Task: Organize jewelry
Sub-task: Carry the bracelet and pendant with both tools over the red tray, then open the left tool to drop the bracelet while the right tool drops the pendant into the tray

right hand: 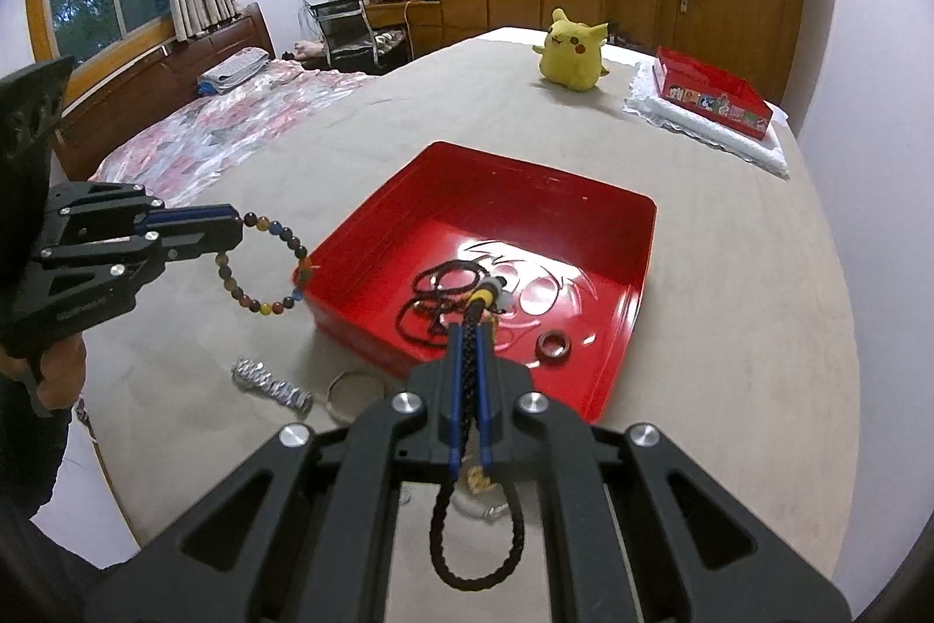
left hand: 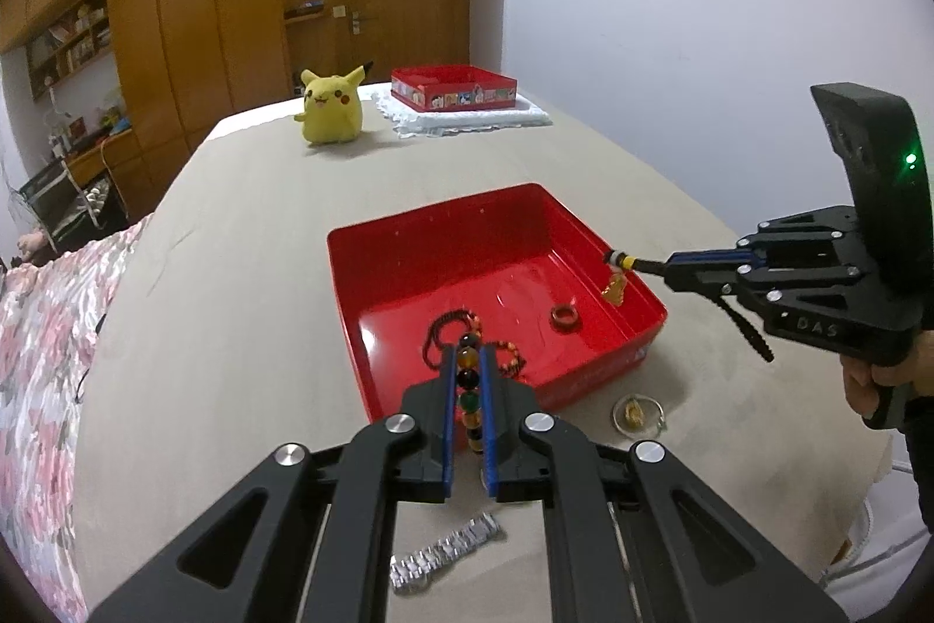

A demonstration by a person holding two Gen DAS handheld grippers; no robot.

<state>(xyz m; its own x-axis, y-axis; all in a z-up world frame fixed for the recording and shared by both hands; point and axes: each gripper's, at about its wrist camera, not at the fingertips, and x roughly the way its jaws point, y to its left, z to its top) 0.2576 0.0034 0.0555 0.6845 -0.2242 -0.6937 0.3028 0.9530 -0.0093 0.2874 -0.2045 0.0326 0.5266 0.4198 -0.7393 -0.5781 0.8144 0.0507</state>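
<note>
Centrally, the shallow red plastic tray (right hand: 633, 237) sat on the beige-covered table (left hand: 233, 272), presumably the collecting bin. Inside lay a dark red beaded necklace (right hand: 435, 299) at 9 o'clock and a reddish-brown ring (right hand: 553, 346) at 5 o'clock. The left gripper (right hand: 239, 223) pinched a multicoloured bead bracelet (right hand: 262, 267) just beside the tray's 9 o'clock wall, probably for deposit. The right gripper (left hand: 659, 267), jaws pressed together on a black braided cord with a gold pendant (left hand: 614, 287), dangled it over the 3 o'clock rim. A silver metal watch band (left hand: 443, 553) lay outside near the front wall, at 6 o'clock, not yet sorted.
</note>
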